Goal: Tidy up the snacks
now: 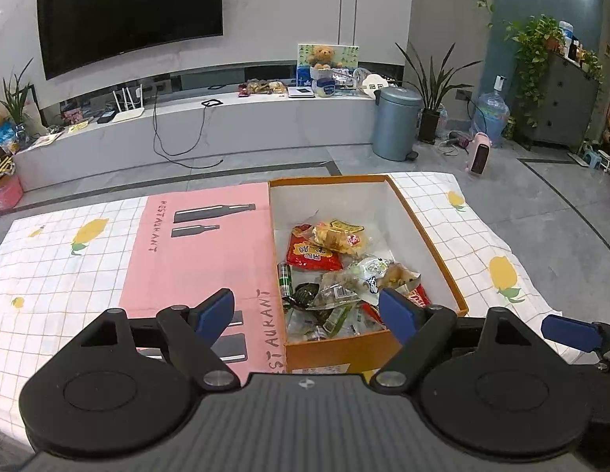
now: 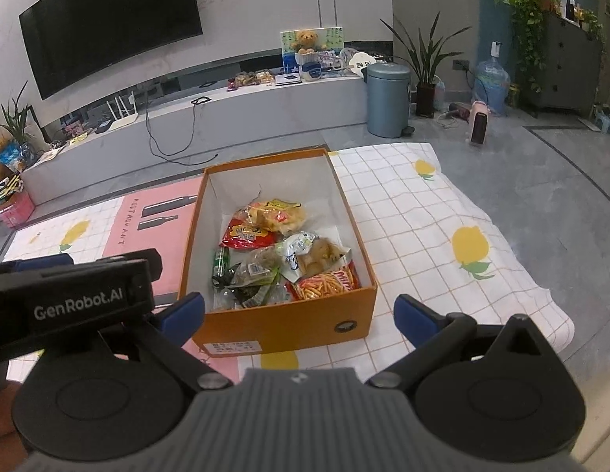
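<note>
An open orange box [image 1: 442,251] [image 2: 289,326] with a white inside stands on the table. Several snack packets lie in it: a red packet [image 1: 310,255] [image 2: 246,236], a yellow bread packet [image 1: 336,236] [image 2: 277,214], a green tube [image 1: 284,279] [image 2: 221,260] and a red-orange stick snack bag [image 2: 324,283]. My left gripper [image 1: 306,312] is open and empty, just in front of the box's near end. My right gripper [image 2: 301,314] is open and empty, in front of the box's near wall. One right finger [image 1: 572,332] shows at the right edge of the left wrist view.
A pink placemat [image 1: 198,244] [image 2: 147,228] lies left of the box on a white checked cloth with lemon prints [image 1: 501,271] [image 2: 468,247]. Beyond the table are a TV bench [image 1: 226,118], a grey bin [image 1: 395,122] [image 2: 387,98] and a pink heater [image 1: 478,153].
</note>
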Demonstrator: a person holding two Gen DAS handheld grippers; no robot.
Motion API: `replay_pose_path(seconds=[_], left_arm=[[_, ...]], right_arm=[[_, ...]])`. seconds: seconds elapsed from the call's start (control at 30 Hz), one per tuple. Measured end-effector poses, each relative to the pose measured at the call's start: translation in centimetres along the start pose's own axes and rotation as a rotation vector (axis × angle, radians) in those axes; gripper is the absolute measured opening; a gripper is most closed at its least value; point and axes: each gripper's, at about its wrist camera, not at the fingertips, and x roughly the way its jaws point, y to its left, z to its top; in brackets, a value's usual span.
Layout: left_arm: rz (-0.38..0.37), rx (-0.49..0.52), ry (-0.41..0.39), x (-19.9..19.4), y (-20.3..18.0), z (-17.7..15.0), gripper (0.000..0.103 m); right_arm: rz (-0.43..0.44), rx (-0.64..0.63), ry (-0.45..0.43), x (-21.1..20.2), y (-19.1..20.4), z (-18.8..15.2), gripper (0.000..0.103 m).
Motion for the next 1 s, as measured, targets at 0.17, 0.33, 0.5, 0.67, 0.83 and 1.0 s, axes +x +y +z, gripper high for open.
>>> replay_pose_path(seconds=[0.17,0.33,0.5,0.67,0.83,1.0], left_arm=[[-0.015,0.008,0.005,-0.2,-0.2,-0.2,0.097],[-0.018,0.016,0.001,-0.7,-0.3,-0.2,0.097],[-0.012,0.016,-0.011,-1.5,-0.4,-0.2,0.097],[-0.006,0.018,-0.008,-1.9,-0.4,-0.3,0.097],[0.0,0.014,0.008,-1.9,-0.3,-0.5,0.097],[0.0,0.005,0.021,-1.9,-0.1,-0.8,0.097]], right_arm=[[-0.013,-0.005,-0.001,0.1,0.4,-0.3,0.1],[-0.007,-0.001,-0.009,-0.2,0.3,-0.5,0.1],[0.004,0.005,-0.016,-0.7,0.4,-0.6,0.1],[0.011,0.006,-0.015,-1.1,0.4,-0.8,0.1],[0.011,-0.002,-0.001,-1.2,0.6,-1.2,0.1],[0.011,-0.013,0.012,-1.3,0.6,-1.4,0.1]])
